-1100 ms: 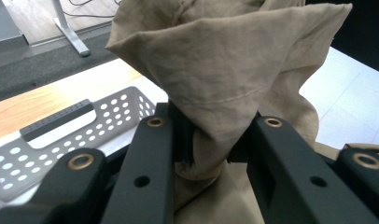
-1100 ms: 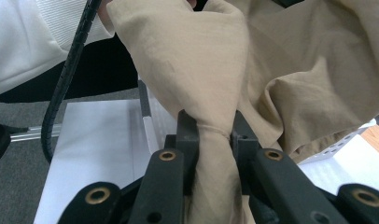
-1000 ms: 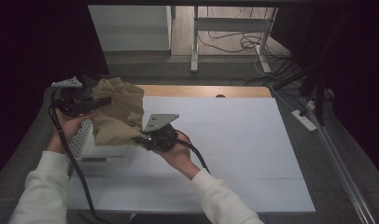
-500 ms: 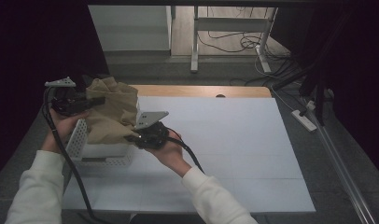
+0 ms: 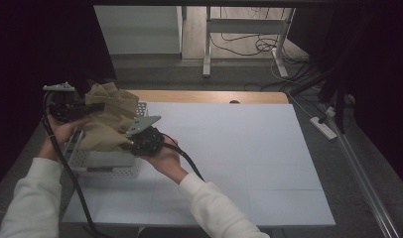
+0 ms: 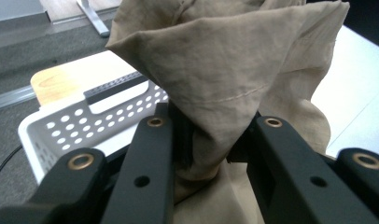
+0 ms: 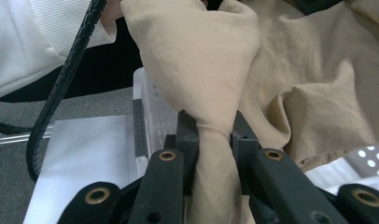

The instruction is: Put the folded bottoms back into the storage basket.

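Observation:
A crumpled tan cloth [image 5: 107, 116] hangs bunched over a white perforated basket [image 5: 105, 166] at the table's left edge. My left gripper [image 5: 93, 106] is shut on one fold of the cloth [image 6: 215, 84], its black jaws pinching the fabric from both sides. My right gripper [image 5: 132, 144] is shut on another gathered fold of the same cloth [image 7: 211, 79], squeezed thin between its jaws. The basket's rim [image 6: 99, 109] lies just below the held cloth. The basket's wall [image 7: 152, 116] stands behind the right gripper's jaws.
A white table top [image 5: 229, 158] stretches to the right of the basket, with a wooden strip [image 5: 209, 96] along its far edge. A black cable [image 5: 60, 163] trails from the left gripper past a white sleeve [image 5: 26, 198]. Desk legs and cords stand on the floor beyond.
Both grippers have carried the cloth leftward and slightly down, bringing it over the basket. The jaws stay closed on the fabric throughout.

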`<action>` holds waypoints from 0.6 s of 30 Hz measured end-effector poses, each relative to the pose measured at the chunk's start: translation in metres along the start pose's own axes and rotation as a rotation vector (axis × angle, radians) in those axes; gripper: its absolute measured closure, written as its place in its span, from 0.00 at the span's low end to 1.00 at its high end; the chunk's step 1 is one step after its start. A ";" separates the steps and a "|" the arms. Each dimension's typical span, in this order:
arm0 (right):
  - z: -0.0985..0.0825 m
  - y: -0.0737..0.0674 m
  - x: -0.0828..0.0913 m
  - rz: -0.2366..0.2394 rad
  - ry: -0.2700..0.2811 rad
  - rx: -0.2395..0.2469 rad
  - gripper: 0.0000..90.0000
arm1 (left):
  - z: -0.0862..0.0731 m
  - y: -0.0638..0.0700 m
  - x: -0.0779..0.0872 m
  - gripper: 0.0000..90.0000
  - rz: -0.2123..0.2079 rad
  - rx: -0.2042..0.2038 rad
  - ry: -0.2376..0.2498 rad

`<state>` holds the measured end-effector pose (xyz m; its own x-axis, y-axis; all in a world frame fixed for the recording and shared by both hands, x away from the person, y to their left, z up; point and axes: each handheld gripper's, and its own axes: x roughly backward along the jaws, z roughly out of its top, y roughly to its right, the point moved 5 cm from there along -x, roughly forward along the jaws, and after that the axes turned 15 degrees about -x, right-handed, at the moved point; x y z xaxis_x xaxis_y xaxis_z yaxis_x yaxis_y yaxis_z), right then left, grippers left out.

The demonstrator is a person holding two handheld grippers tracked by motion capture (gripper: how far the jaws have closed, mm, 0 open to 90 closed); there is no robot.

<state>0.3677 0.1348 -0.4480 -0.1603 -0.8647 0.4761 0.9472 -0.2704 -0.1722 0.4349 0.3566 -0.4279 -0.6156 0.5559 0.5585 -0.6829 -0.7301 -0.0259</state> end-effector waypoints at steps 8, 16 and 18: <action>-0.002 0.002 -0.014 0.007 -0.022 -0.012 0.86 | -0.009 -0.007 -0.006 0.84 0.004 0.010 -0.040; -0.005 0.006 -0.022 0.006 -0.033 -0.026 0.86 | -0.016 -0.011 -0.016 0.84 0.003 0.022 -0.075; -0.006 0.008 -0.024 0.006 -0.041 -0.028 0.86 | -0.019 -0.012 -0.020 0.84 0.002 0.027 -0.086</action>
<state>0.3771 0.1507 -0.4663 -0.1422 -0.8487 0.5094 0.9399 -0.2772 -0.1994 0.4479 0.3620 -0.4541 -0.5802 0.5187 0.6279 -0.6697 -0.7426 -0.0054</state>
